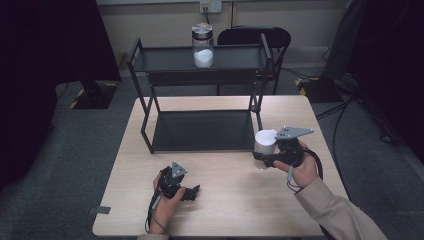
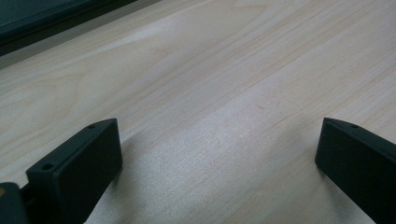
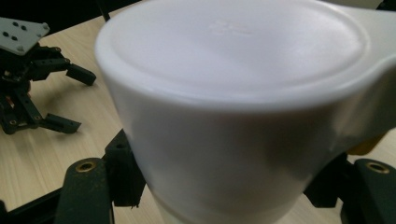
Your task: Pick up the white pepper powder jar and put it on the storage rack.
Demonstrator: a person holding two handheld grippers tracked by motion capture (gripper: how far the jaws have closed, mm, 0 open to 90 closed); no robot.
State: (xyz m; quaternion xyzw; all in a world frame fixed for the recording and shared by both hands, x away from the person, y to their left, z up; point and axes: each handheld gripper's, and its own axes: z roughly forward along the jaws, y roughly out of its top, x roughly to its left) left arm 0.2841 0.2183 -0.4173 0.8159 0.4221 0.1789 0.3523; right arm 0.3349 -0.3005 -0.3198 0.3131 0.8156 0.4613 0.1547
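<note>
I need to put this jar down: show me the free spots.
The rack's lower shelf is bare. Its top shelf is free left of the glass jar. The table is bare between the left gripper and the right gripper, which holds the white-lidded jar.

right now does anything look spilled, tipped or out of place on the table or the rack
Nothing stands out. The white-lidded jar sits upright in the right gripper, clamped by its sides. The other jar stands upright on the rack's top shelf. The left gripper rests open on the table. No spill visible.
</note>
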